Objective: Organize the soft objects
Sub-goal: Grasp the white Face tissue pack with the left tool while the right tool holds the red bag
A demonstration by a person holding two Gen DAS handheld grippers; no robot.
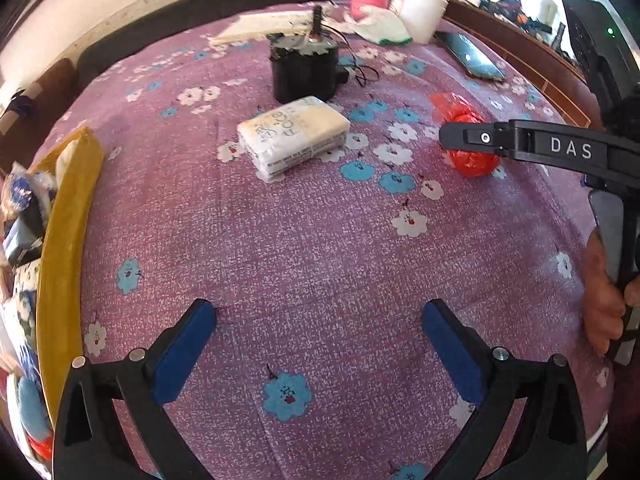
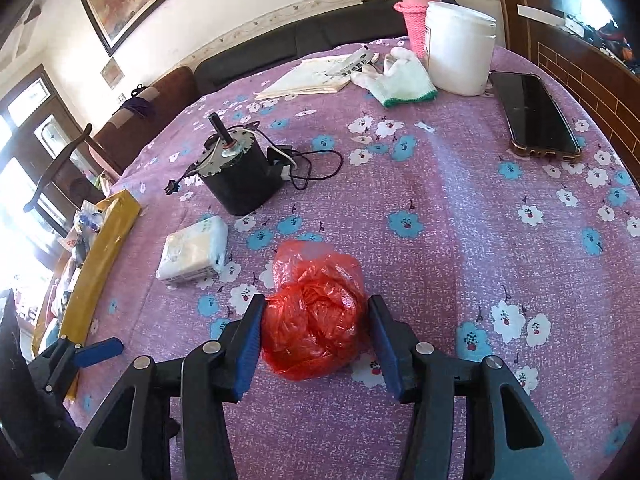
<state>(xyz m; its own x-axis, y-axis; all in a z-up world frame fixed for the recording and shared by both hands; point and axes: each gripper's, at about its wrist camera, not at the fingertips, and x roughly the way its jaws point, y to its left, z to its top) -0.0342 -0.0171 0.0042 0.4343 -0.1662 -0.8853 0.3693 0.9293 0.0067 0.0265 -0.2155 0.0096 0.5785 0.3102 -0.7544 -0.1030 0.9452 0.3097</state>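
Observation:
A crumpled red plastic bag (image 2: 314,312) lies on the purple flowered tablecloth (image 2: 460,240). My right gripper (image 2: 316,340) is open, its blue pads on either side of the bag, close to it or just touching. The bag also shows in the left wrist view (image 1: 466,138), partly behind the right gripper's arm. A white tissue pack (image 2: 194,250) lies left of the bag; it also shows in the left wrist view (image 1: 292,136). My left gripper (image 1: 318,344) is open and empty over bare cloth. A yellow-rimmed container (image 1: 66,240) with soft items stands at the left edge.
A black motor with wires (image 2: 240,176) stands behind the tissue pack. At the back are a white glove (image 2: 400,78), a white jar (image 2: 458,52), a pink bottle (image 2: 418,12) and papers (image 2: 316,76). A phone (image 2: 534,114) lies at the right.

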